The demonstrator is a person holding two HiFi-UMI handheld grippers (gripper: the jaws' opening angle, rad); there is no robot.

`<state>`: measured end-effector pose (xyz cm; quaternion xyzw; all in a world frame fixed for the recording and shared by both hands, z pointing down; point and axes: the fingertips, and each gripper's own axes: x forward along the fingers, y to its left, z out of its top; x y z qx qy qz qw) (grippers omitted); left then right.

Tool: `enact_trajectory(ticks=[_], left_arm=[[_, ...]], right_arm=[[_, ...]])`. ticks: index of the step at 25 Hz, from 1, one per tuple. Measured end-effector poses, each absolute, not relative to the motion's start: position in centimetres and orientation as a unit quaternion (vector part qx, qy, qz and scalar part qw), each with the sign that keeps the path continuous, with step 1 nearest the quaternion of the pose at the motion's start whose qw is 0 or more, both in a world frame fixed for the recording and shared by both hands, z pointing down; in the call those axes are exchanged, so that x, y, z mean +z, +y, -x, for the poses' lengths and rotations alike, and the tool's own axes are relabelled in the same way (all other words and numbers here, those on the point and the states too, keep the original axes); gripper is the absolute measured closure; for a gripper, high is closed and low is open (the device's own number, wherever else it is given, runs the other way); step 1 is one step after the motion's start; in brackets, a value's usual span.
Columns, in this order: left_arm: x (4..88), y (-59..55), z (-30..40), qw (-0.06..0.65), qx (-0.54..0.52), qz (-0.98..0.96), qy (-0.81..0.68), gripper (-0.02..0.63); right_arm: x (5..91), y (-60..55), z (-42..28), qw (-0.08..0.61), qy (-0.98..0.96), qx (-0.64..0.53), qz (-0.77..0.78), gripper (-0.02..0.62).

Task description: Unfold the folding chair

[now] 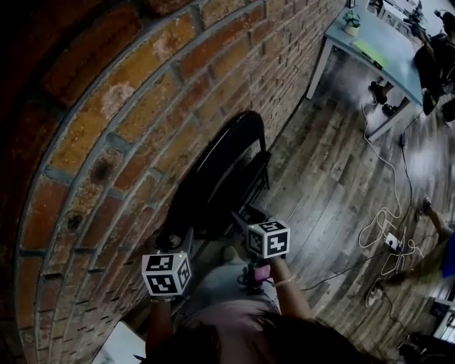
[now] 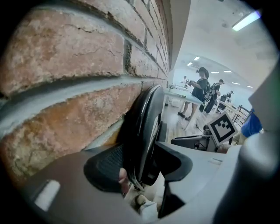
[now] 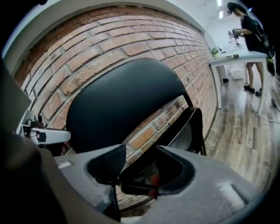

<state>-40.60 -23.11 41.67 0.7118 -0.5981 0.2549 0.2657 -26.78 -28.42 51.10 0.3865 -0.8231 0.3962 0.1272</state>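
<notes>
Folded flat against the brick wall [image 1: 106, 142], the folding chair [image 1: 220, 178] is steadied by the left gripper [image 2: 140, 157] pinching its backrest [image 2: 146, 118] edge, while the right gripper [image 3: 142, 153] straddles the seat [image 3: 190, 127] rim with jaws spread, seemingly to swing it open.

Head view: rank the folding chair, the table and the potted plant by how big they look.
1. folding chair, largest, though it stands nearer the camera.
2. table, close behind.
3. potted plant, clearly smallest.
</notes>
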Motion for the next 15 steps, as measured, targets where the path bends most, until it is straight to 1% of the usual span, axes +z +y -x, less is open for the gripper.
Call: enact_trajectory(ticks=[5,12,15], left_arm=[[41.8,-23.1,40.5,0.256,0.263,-0.714,-0.597,0.391],[41.9,-23.1,40.7,0.249,0.263,-0.715,-0.597,0.394],[41.9,-23.1,40.7,0.249,0.264,-0.717,-0.595,0.394]], right_arm=[[53.4,-28.9,26.9,0.142,-0.813,0.405,-0.394,0.383],[55.7,-29.3,27.4,0.115,-0.791,0.460,-0.387,0.374],[56.3,-29.5,27.8,0.117,-0.790,0.463,-0.385,0.374]])
